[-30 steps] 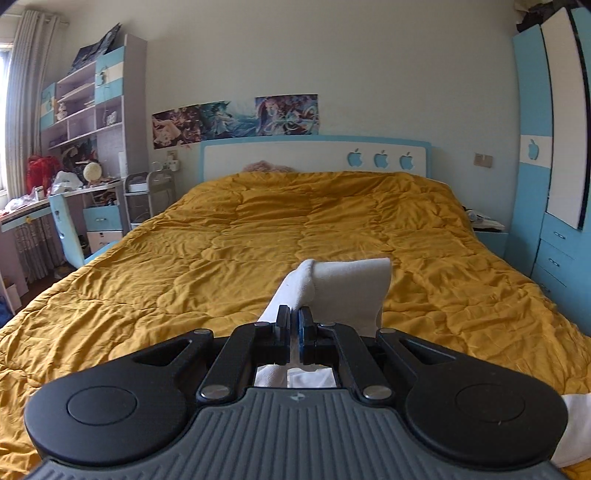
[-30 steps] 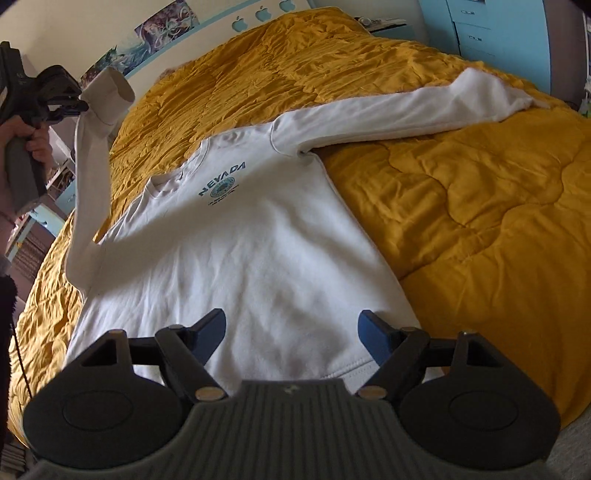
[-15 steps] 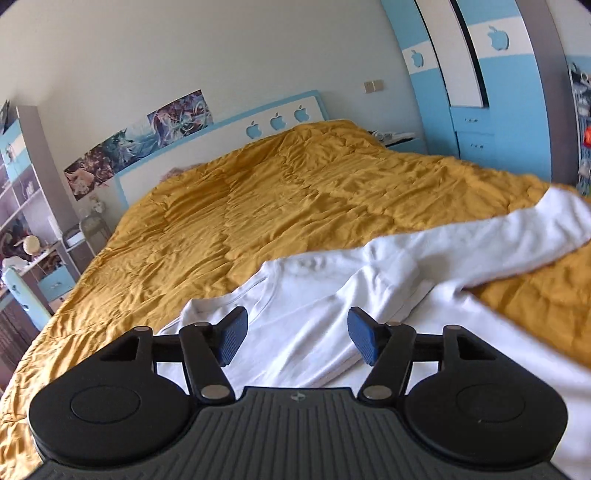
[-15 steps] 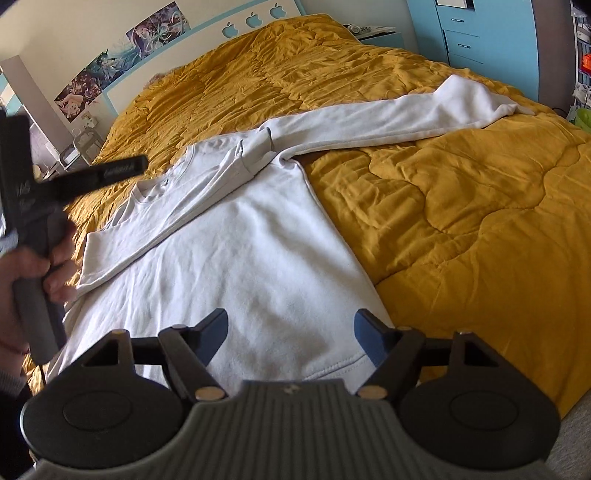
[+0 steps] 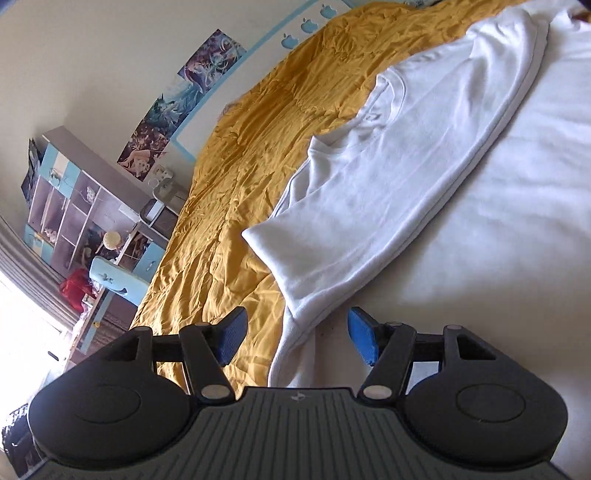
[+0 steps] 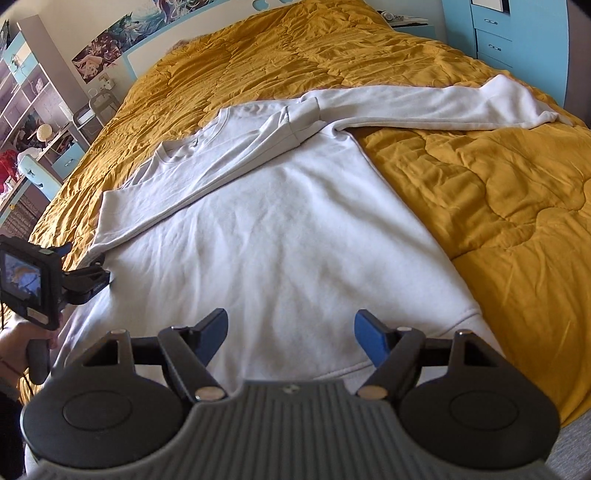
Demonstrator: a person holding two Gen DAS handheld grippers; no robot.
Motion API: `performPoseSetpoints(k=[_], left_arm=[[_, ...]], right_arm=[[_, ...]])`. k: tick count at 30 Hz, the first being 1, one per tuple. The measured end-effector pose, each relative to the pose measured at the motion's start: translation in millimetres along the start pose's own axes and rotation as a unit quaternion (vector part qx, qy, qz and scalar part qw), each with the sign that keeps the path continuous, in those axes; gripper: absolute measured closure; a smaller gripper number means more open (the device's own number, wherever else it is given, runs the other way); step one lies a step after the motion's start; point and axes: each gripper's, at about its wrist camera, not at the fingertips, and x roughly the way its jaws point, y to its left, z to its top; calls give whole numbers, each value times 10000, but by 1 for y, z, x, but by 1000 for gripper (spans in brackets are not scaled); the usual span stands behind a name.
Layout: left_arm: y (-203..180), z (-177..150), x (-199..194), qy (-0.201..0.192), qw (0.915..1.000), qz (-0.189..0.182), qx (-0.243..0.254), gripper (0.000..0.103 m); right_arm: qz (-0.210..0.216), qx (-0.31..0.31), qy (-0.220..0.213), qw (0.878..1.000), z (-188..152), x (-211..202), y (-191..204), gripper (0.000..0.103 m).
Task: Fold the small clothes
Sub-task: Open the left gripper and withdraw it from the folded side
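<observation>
A white sweatshirt (image 6: 288, 229) lies face down and flat on the yellow quilt (image 6: 498, 192). Its left sleeve (image 6: 221, 162) is folded across the back, and its other sleeve (image 6: 424, 107) stretches out to the right. My right gripper (image 6: 291, 325) hangs open over the bottom hem, with nothing between its fingers. My left gripper (image 5: 297, 328) is open and rolled sideways, low at the garment's left edge. The folded sleeve's shoulder corner (image 5: 295, 310) lies just ahead of its jaws. In the right wrist view the left gripper (image 6: 86, 269) sits beside the shirt's left side.
A person's hand (image 6: 22, 332) holds the left gripper's handle at the bed's near left. Shelves, a desk and a blue chair (image 6: 37, 173) stand left of the bed. Blue drawers (image 6: 495, 40) stand at the far right, and a headboard (image 5: 295, 33) at the far end.
The left gripper has opened and let go of the sleeve cuff, which now lies across the shirt. It then dropped and rolled to the shirt's left edge. The right gripper shifted slightly.
</observation>
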Motion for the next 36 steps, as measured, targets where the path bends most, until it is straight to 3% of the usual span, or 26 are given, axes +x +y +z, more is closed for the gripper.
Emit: performPoseSetpoints(k=[4, 5, 6, 7, 8, 9, 13, 16, 18, 21, 22, 24, 26, 28, 30, 32, 34, 36], left_arm=[[-3, -1, 11, -122, 9997, 151, -136, 30], [-3, 0, 12, -198, 9995, 173, -168, 35], [-4, 1, 13, -264, 9993, 221, -164, 43], [-6, 2, 15, -281, 9991, 287, -147, 72], [-7, 2, 19, -252, 9990, 328, -163, 93], [-6, 2, 22, -217, 9988, 354, -240, 95], [11, -3, 17, -279, 9962, 433, -696, 96], [34, -10, 14, -33, 9916, 563, -1165, 96], [45, -17, 21, 279, 9883, 173, -1487, 96], [40, -20, 29, 559, 9893, -175, -1334, 95], [39, -20, 27, 544, 9905, -127, -1258, 86], [39, -20, 20, 595, 9912, -67, -1185, 81], [44, -24, 12, 720, 9887, -81, -1312, 56], [51, -28, 3, 756, 9846, -25, -1577, 48], [63, -29, -11, 634, 9790, -158, -1930, 48], [71, -23, -30, 190, 9745, -297, -2215, 47], [73, -12, -39, -317, 9730, -550, -2218, 46], [69, 1, -36, -414, 9727, -790, -2143, 46]], right_arm=[[-123, -97, 15, 9999, 0, -2, 6, 31], [-181, -98, 30, 9998, 0, -1, 6, 31], [-225, -87, 49, 9997, 0, -1, 6, 31], [-264, -82, 72, 9996, 1, 0, 6, 31], [-305, -97, 78, 9995, 0, -1, 6, 31], [-331, -118, 71, 9994, 0, -2, 7, 31], [-374, -154, 65, 9992, 0, -3, 9, 31], [-410, -121, 107, 9990, 1, 0, 8, 31], [-386, -105, 137, 9991, 0, 3, 9, 31], [-310, -115, 167, 9993, -2, 5, 10, 31], [-305, -123, 165, 9993, -2, 5, 11, 31], [-275, -117, 152, 9994, -3, 4, 10, 31], [-257, -94, 144, 9995, -2, 4, 9, 31], [-251, -75, 116, 9996, -2, 3, 6, 31], [-236, -55, 87, 9997, -1, 2, 4, 31], [-221, -31, 74, 9997, -2, 2, 2, 31], [-198, -22, 78, 9998, -3, 1, 1, 31], [-105, -41, 2, 9999, -4, -1, 2, 31]])
